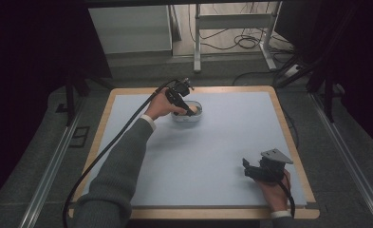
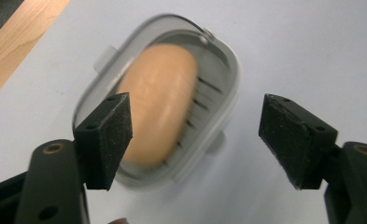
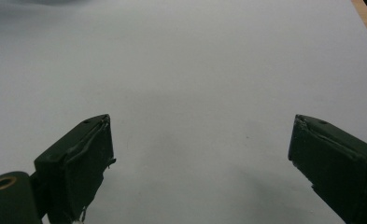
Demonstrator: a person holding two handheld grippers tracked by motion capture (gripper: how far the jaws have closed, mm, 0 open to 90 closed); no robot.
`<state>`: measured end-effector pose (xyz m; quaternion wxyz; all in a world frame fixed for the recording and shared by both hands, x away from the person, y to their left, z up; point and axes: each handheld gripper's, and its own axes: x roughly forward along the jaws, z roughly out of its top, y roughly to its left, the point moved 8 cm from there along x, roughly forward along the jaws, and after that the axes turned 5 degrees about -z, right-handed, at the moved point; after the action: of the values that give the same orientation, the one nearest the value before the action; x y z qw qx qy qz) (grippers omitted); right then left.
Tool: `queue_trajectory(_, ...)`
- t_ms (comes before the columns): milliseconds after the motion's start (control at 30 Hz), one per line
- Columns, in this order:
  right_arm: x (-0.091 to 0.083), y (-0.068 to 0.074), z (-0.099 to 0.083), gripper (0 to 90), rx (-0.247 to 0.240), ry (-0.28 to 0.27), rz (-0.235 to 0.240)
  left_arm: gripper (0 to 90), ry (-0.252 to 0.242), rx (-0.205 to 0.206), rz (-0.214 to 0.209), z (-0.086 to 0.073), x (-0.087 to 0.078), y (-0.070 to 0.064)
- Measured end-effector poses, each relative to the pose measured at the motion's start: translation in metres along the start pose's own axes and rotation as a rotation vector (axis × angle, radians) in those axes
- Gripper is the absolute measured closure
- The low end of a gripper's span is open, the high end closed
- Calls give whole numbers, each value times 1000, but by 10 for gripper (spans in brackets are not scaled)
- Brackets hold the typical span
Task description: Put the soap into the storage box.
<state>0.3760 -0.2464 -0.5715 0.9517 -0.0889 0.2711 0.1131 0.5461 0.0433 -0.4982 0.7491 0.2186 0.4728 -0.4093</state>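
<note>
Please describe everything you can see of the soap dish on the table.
The soap dish is a small rounded-rectangular tray, white or pale grey, plastic by its look, with slots in its floor and small tabs on its sides. It lies flat on the far part of the table. A peach-coloured oval soap bar rests inside it. The open left gripper is above it; whether they touch is unclear.

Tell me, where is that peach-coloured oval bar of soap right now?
The peach-coloured oval bar of soap lies in the white plastic soap dish near the table's far edge, directly beneath the open left gripper.
</note>
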Motion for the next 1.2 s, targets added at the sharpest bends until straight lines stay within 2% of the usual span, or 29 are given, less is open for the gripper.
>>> queue_trajectory(300,1,0,0,66,-12,1,-7,234,-83,5,3,-25,-28,-20)
queue_trajectory(633,0,0,0,66,-8,0,-9,222,-161,6,-2,-68,-47,-48)
queue_trajectory(900,0,0,0,66,-4,-4,-4,212,-226,-44,-5,-116,-49,-67)
queue_trajectory(1200,-1,0,1,66,-8,-14,-5,206,-259,-130,15,-175,-46,-73)
